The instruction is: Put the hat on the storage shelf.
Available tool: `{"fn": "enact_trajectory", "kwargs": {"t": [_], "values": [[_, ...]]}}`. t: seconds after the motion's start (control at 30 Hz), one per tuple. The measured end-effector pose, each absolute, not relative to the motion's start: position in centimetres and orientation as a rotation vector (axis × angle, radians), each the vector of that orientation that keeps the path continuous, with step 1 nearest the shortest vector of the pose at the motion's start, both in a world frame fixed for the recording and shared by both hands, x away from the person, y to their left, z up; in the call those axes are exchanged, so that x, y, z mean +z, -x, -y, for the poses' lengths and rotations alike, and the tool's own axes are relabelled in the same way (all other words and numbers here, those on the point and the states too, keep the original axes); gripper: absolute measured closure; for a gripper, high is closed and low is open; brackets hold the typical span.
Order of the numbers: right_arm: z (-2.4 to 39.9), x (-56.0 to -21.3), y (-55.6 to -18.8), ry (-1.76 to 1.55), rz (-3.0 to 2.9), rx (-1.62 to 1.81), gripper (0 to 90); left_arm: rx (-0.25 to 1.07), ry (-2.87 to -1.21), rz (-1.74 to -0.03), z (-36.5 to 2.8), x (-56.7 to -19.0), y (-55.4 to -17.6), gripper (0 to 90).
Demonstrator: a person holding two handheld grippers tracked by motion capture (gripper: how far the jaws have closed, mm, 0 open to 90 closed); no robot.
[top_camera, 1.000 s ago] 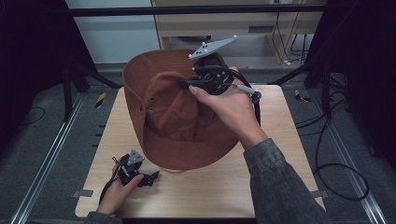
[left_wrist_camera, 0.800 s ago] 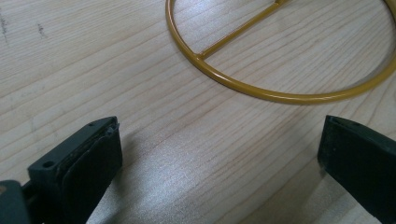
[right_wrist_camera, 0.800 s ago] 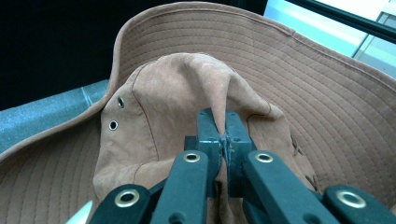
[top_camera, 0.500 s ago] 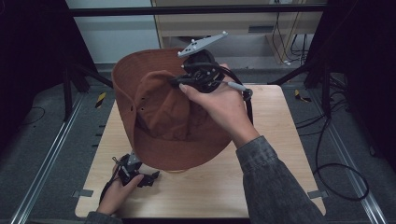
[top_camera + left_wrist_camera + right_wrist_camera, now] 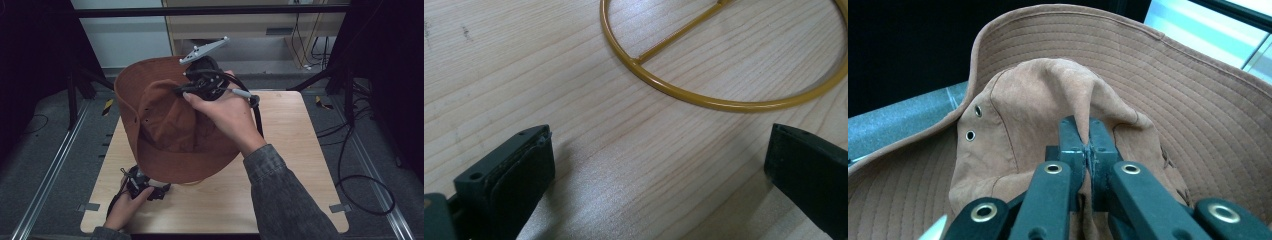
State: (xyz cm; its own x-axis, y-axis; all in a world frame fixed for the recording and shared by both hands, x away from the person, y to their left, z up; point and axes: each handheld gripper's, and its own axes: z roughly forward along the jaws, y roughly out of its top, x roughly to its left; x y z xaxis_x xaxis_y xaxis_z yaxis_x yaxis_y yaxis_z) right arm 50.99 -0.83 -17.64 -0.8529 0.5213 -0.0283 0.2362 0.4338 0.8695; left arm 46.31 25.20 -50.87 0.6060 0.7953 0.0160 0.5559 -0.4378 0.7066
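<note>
Here the right claw (image 5: 1087, 145) is pressed together on a pinch of the crown of a brown wide-brimmed hat (image 5: 170, 125), the suede-like cloth bunched into a ridge between its two black jaws. In the right gripper view the brim curves round behind the crown with rows of stitching on it, and two small metal eyelets (image 5: 974, 122) sit on the crown's side, to the left of the pinch. From the high view the hat is held up off the bench (image 5: 295, 150), tilted with its crown towards the camera and its brim standing up at the far left; the lower brim hangs over the middle of the wooden top, and whether it brushes the wood I cannot quite tell from this angle. The right hand (image 5: 225, 112) wraps the gripper body, with the grey three-cornered plate (image 5: 205, 50) sticking up above it and a black cable running down past the wrist.

The left claw (image 5: 659, 165) is spread wide with nothing between its pads, held low over bare wood at the near left corner of the bench, just beside the hat's lower brim. Ahead of it in the left gripper view lies a thin gold-coloured metal ring (image 5: 704, 97) with a straight bar joining it, flat on the bench.
</note>
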Motion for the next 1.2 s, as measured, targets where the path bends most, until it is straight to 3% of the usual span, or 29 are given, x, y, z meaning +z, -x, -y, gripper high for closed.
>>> {"fn": "enact_trajectory", "kwargs": {"t": [1.2], "values": [[-0.7, -21.9, -52.5, -0.698, -2.507, 1.289, 87.9, 0.457, -2.160, -1.058, -25.2, -50.9, -46.3, 0.0]]}}
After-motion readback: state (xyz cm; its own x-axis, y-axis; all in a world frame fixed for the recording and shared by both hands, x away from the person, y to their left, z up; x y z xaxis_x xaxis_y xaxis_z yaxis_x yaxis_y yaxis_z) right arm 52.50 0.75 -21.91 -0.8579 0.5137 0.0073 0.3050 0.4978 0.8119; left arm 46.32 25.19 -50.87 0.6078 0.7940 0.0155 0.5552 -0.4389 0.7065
